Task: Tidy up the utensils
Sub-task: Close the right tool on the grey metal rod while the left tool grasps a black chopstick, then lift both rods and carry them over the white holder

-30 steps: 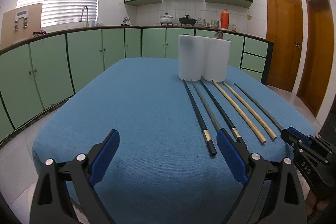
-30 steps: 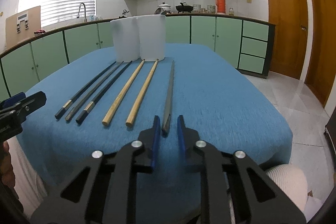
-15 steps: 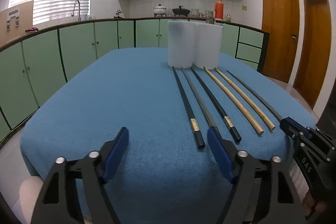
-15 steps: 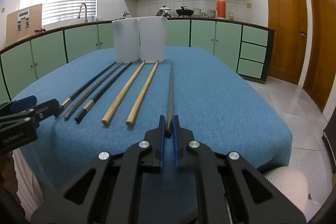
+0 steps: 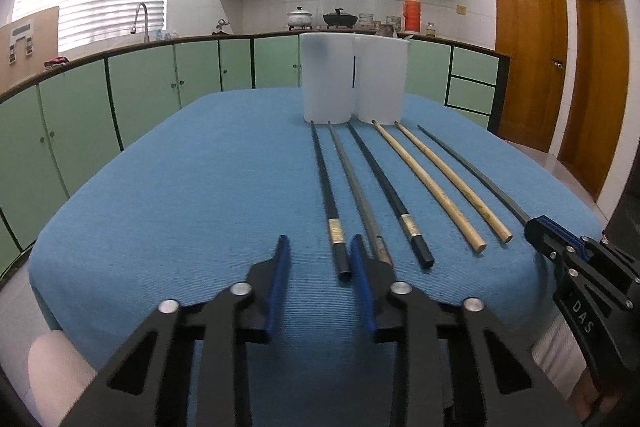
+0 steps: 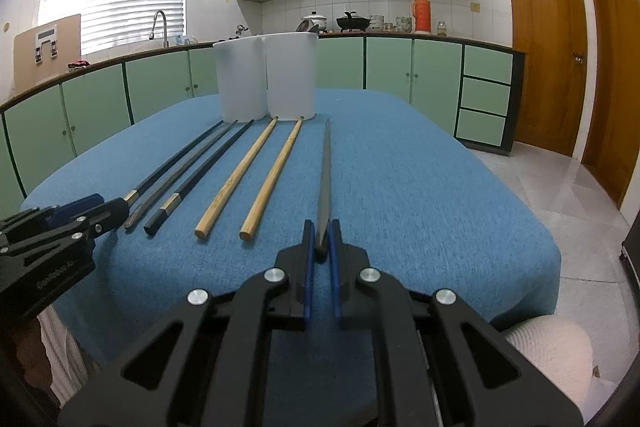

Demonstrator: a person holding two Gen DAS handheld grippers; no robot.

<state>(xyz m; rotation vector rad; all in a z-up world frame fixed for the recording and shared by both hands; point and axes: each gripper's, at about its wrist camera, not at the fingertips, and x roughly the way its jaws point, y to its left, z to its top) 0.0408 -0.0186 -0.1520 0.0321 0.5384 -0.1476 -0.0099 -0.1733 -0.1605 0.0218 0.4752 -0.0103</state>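
Several chopsticks lie side by side on a blue tablecloth [image 5: 180,187], tips toward two white holders [image 5: 328,79] [image 6: 292,75]. My right gripper [image 6: 322,239] is shut on the near end of the rightmost dark grey chopstick [image 6: 325,179], which still lies along the cloth. My left gripper [image 5: 320,259] is open, low at the near ends of a black chopstick with a gold band [image 5: 330,203] and a grey chopstick [image 5: 356,187]; its right finger overlaps the grey one's end. Another black chopstick [image 5: 390,195] and two wooden chopsticks [image 5: 432,187] lie between.
The table's near edge lies just under both grippers. Green kitchen cabinets [image 5: 140,95] ring the room behind, with a sink tap [image 5: 142,19] at left, pots on the far counter and wooden doors [image 5: 528,67] at right.
My right gripper closed onto the grey chopstick's near end. My left gripper narrowed its opening and moved forward and right to the ends of the left chopsticks.
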